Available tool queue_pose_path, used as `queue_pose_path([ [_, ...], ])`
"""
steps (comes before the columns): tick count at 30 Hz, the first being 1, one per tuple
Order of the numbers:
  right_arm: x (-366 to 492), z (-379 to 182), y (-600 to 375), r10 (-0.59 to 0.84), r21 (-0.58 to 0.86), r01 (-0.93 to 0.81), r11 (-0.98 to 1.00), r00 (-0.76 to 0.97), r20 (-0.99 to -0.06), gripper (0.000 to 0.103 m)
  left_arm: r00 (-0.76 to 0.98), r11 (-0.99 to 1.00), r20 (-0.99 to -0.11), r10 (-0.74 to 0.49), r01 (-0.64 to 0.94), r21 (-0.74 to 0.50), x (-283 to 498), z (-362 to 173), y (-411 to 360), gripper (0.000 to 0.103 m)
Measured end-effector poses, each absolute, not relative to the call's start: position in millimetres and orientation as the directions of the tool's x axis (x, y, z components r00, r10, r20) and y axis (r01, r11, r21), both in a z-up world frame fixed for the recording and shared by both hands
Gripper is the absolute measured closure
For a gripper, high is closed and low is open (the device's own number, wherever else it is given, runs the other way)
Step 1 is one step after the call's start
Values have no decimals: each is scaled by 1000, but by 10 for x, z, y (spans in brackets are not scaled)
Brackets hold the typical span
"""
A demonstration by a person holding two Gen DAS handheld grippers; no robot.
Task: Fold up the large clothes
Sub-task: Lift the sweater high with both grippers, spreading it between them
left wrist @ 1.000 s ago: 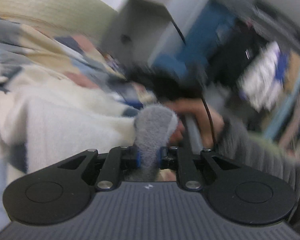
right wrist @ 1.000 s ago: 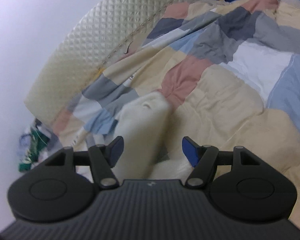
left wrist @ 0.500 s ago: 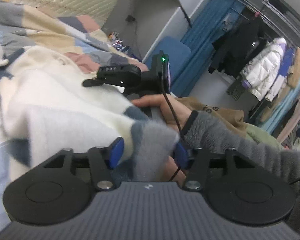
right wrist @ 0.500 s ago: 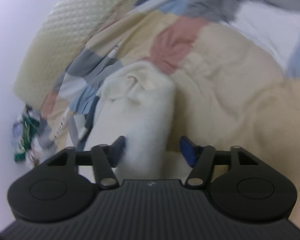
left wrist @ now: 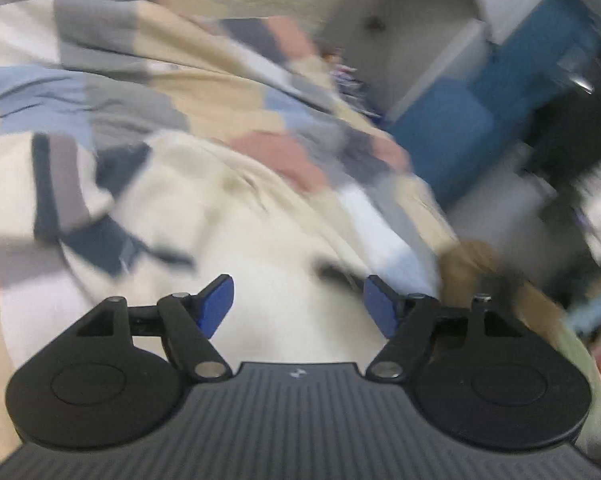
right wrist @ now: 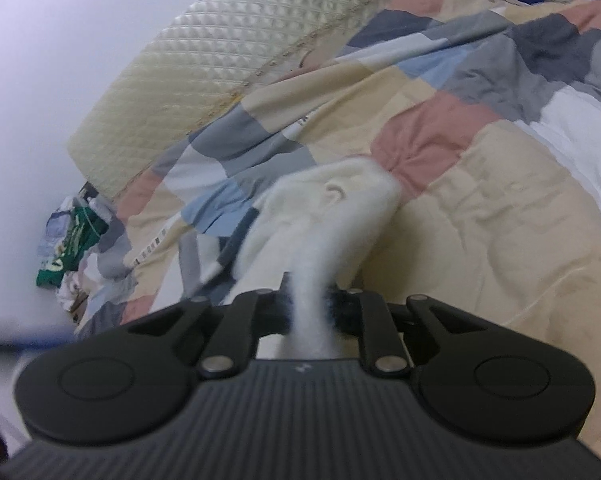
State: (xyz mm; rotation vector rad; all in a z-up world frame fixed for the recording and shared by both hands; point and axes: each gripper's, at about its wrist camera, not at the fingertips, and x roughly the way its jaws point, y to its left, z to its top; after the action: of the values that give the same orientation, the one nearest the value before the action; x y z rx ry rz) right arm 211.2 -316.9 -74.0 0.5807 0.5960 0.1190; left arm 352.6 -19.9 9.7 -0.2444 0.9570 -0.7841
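The left gripper (left wrist: 298, 306) hangs above the sweater (left wrist: 284, 280) with its blue pads (left wrist: 216, 306) spread wide and nothing between them. This view is smeared by motion, so fine detail is lost. Under it the sweater reads as a pale cream mass lying on the quilt (left wrist: 148, 92), with dark blue and grey striped parts off to the left of the cream body. A brown blur sits at the sweater's right edge; what it is cannot be told.

In the right view, the right gripper (right wrist: 310, 306) has its jaws drawn close together on a narrow fold of the sweater (right wrist: 324, 220), pinching the white fleece so that it rises as a taut ridge from the heaped cloth to the pads. The rest of the sweater trails away from the grip towards the headboard (right wrist: 220, 60), resting on the quilt (right wrist: 500, 200). A small pile of clutter (right wrist: 74, 248) lies on the floor left of the quilt.

The cloth looks thick, fluffy and limp: probably light for its bulk, with no stiffness to hold a crease, and likely to sag and bunch wherever it is unsupported. The pile should give the pads good friction, so slipping seems a small risk; pinching only the fuzz and not the full layer is the greater one. The best hold is probably on a hem, cuff or shoulder seam, where the knit is doubled, with the free left gripper taking a matching edge apart from the right so the panel hangs flat between them.
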Motion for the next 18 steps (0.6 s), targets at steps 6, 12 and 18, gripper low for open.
queue_pose_path([
  [6, 2130, -818, -3191, 294, 557, 28, 830, 827, -480, 87, 442, 816, -781, -442, 560, -144, 4717, -256, -910, 27],
  [12, 2178, -931, -3292, 329, 618, 28, 786, 826, -457, 87, 482, 785, -799, -361, 619, 18, 5317, -610, -1260, 27],
  [18, 2272, -1100, -3367, 356, 652, 38, 757, 813, -460, 87, 499, 769, -818, -287, 629, 115, 5678, -1054, -1564, 26],
])
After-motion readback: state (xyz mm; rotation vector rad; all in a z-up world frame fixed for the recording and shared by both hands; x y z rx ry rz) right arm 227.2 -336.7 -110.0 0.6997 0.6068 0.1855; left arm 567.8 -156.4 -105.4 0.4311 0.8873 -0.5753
